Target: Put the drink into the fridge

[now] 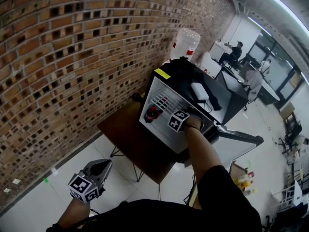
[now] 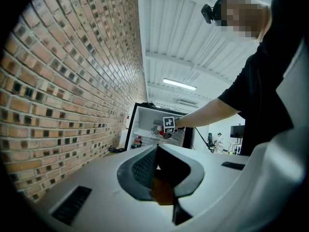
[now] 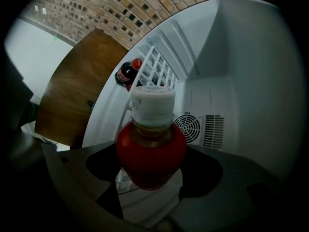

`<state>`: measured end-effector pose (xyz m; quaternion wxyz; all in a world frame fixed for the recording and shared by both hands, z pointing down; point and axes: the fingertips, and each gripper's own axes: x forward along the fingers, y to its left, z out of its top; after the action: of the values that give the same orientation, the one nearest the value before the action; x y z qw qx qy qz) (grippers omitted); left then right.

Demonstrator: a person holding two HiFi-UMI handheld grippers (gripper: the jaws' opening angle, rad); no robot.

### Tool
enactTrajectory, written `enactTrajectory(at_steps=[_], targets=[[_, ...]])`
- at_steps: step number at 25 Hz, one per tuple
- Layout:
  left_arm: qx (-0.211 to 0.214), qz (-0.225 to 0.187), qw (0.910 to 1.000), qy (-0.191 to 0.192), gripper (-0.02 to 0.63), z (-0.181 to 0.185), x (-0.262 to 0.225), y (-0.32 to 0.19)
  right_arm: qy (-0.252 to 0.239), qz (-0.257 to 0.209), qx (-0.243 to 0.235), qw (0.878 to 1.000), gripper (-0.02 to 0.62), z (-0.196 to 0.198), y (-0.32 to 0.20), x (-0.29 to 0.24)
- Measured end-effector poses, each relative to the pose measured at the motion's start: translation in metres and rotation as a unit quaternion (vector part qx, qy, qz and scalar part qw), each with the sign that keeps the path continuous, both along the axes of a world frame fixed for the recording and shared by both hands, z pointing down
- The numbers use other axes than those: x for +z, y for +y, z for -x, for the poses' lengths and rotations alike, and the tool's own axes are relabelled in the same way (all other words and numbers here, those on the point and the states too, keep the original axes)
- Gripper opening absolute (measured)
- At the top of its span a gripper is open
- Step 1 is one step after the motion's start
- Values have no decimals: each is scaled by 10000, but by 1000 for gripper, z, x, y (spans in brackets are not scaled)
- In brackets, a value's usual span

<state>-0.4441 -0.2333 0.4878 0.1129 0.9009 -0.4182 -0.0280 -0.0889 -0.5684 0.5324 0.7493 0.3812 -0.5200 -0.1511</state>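
My right gripper (image 1: 175,120) reaches into the open mini fridge (image 1: 165,75) and is shut on a drink bottle (image 3: 151,146) with a red label and a white cap. The bottle points into the white interior, toward the wire shelf (image 3: 159,70). A second bottle (image 3: 127,73), dark with a red cap, lies at the shelf's far end and shows red in the head view (image 1: 152,113). My left gripper (image 1: 100,168) hangs low beside me over the floor, its jaws shut with nothing between them; in its own view the gripper (image 2: 155,174) points toward the fridge (image 2: 145,121).
The fridge stands on a brown wooden table (image 1: 130,138) against a brick wall (image 1: 63,62). Its door (image 1: 244,141) swings open to the right. A water jug (image 1: 184,44) stands behind it. A vent fan (image 3: 187,126) sits in the back wall. People sit at desks (image 1: 234,54) far right.
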Motion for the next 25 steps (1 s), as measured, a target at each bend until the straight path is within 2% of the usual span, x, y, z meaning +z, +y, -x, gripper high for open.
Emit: enactTrajectory(at_steps=[5, 9, 16, 25], targets=[[-31, 38, 10000, -9, -3, 3, 3, -4, 72, -69, 9, 10000, 376, 1, -13, 2], [-9, 15, 10000, 41, -3, 1, 1, -5, 125, -411, -227, 9988, 373, 5, -23, -9], [30, 14, 10000, 5, -3, 0, 2, -7, 91, -529, -369, 9979, 368, 9, -21, -12], [104, -36, 9999, -43, -3, -14, -5, -5, -767, -677, -867, 9910, 368, 49, 10, -12]])
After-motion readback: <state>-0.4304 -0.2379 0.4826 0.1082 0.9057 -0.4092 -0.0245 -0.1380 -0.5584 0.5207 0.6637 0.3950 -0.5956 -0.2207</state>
